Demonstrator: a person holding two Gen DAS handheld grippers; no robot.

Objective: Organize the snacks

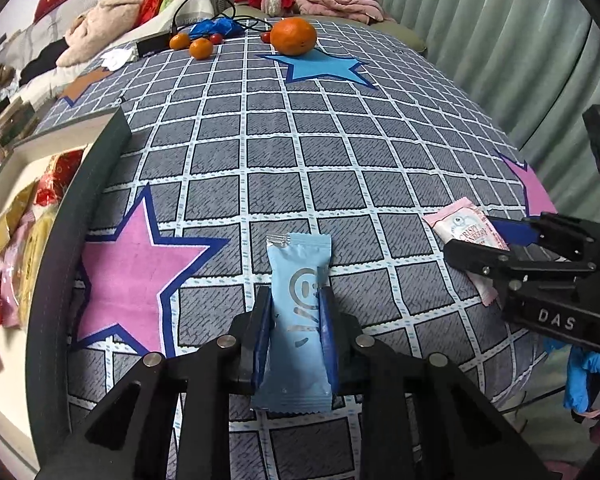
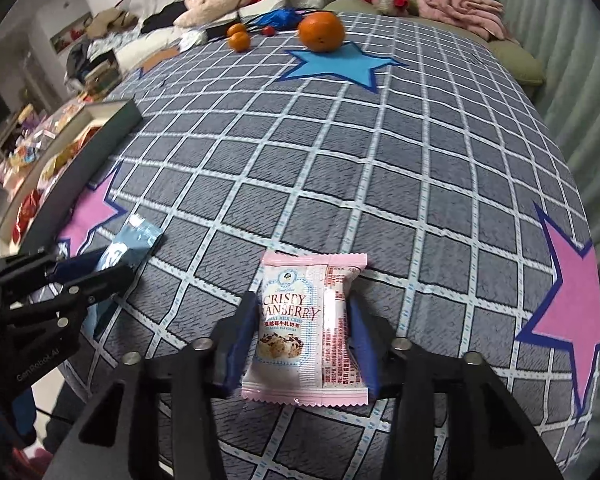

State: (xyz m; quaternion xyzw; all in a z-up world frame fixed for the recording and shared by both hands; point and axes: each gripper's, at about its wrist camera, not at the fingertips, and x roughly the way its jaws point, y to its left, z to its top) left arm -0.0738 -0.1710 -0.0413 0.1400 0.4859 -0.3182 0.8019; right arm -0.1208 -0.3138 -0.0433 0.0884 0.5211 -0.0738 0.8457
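A big counter [image 1: 340, 152] under a grey checked cloth [image 2: 340, 168] with pink and blue stars. On its left side, a long dark box [image 1: 60, 216] with a pale inside, full of snack packs [image 1: 28, 224] in red, gold and pink. At the far end, a big orange [image 1: 293, 36] on a blue star [image 1: 320, 68], two small oranges [image 1: 196, 45] near it, and some tiny red fruits just beside those. Past the counter, a pink blanket and heaps of clothes.

Left tongs [image 1: 296, 320] pointing down at the cloth, closed tight on a light blue snack pack [image 1: 296, 320], blue pads pressed on its two long sides. Pack near the front edge of the counter, just beside a pink star [image 1: 136, 272].

Right tongs [image 2: 302, 332] also pointing down, closed on a pink and white snack pack [image 2: 302, 332] marked "CRISPY CRANBERRY", pads touching both sides. This pack to the right of the blue one, well apart from the box. A blue glove [image 1: 588, 376] behind the right tongs.
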